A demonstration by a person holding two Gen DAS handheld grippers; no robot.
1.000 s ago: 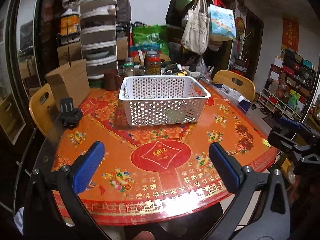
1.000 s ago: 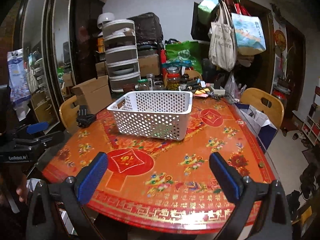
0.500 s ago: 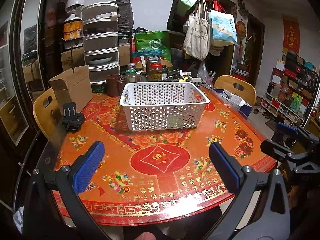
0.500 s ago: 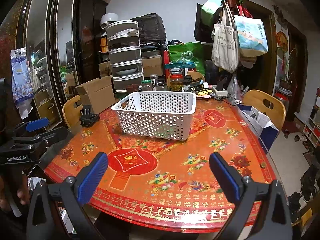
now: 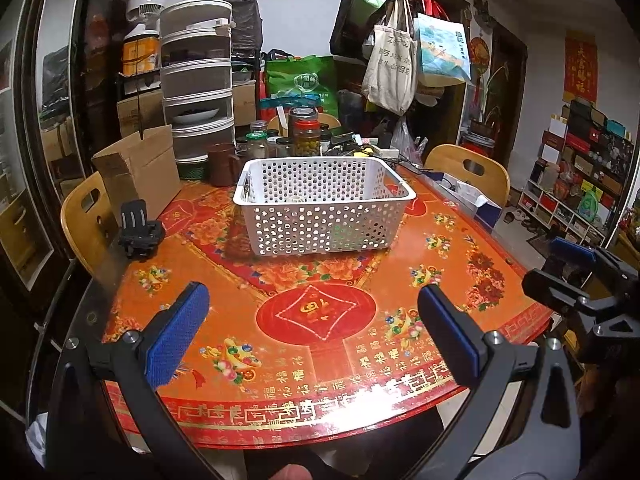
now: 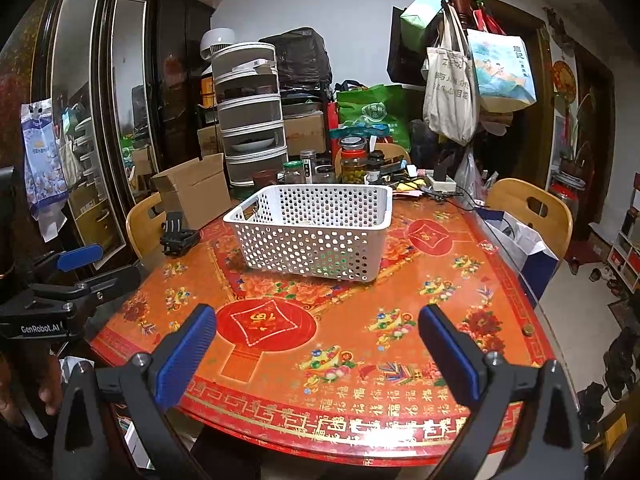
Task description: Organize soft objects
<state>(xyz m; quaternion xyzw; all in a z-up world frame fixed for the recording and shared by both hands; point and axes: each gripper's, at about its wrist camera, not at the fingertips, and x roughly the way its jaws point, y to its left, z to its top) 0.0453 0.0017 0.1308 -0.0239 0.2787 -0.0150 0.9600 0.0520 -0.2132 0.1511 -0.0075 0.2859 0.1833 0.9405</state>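
Note:
A white perforated basket (image 5: 320,208) (image 6: 312,232) stands on the round red-and-orange table (image 5: 320,316) (image 6: 332,320), past its middle. Through the holes I make out something green low inside it; no soft object lies loose on the tabletop. My left gripper (image 5: 312,320) hovers open over the near table edge, nothing between its blue pads. My right gripper (image 6: 318,340) is open too, also above the near edge and empty. Each gripper shows at the other view's side: the right one (image 5: 576,276) at the right edge, the left one (image 6: 68,280) at the left edge.
A black clamp-like mount (image 5: 138,232) (image 6: 176,234) sits at the table's left rim by an open cardboard box (image 5: 136,172). Jars (image 5: 306,132) and clutter line the far edge. Wooden chairs (image 5: 468,172) (image 6: 532,212) stand around the table; a coat rack with bags (image 6: 452,92) rises behind.
Both grippers have drawn back and risen slightly, so the table and basket sit a little farther off. Both stay open and nothing on the table has moved.

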